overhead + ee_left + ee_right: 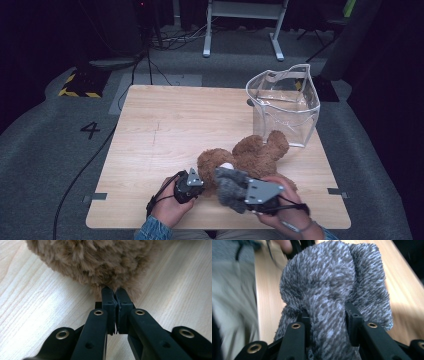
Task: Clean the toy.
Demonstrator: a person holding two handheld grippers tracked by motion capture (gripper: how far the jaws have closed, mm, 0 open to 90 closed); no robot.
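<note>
Grey fuzzy cloth [332, 297] hiding teddy bear's [250, 155] face, clamped in right hand-held gripper [327, 315]

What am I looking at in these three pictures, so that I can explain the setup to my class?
A person sits at a wooden table with a hand-held two-jaw gripper in each hand. One picture looks down from above; the other two come from cameras riding on the grippers. On the table lie a brown teddy bear and a clear plastic container. The left gripper is pinched shut on the bear's fur. The right gripper grips a fluffy grey cloth, raised off the table.
</note>
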